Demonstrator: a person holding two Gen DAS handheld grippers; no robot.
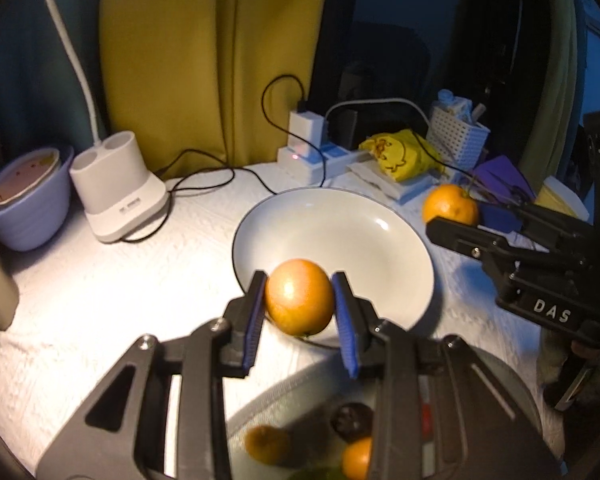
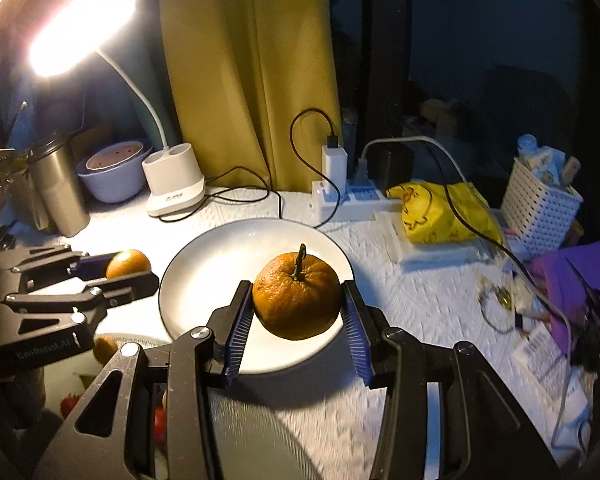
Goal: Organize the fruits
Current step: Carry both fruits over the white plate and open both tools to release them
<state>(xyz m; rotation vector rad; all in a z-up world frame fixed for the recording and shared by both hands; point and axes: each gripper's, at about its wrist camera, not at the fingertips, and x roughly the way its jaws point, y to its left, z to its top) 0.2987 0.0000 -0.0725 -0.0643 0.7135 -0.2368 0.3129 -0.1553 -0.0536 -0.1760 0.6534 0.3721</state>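
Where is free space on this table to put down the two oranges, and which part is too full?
The white plate is bare inside, so both oranges fit there. Bare cloth also lies between the plate and the lamp base. It is crowded on the right, around the yellow bag, white basket, power strip and cables.

Right gripper (image 2: 298, 316) jaws clamped on stemmed orange (image 2: 297, 300), held over white plate (image 2: 204, 272). Left gripper (image 2: 112, 270) at left edge, jaws gripping smaller orange (image 2: 128, 263), just beside plate rim. Lit desk lamp (image 2: 80, 28) behind, its white base (image 2: 175, 180) on surface (image 2: 420, 300). Yellow bag (image 2: 440, 212), white basket (image 2: 536, 208) far right.
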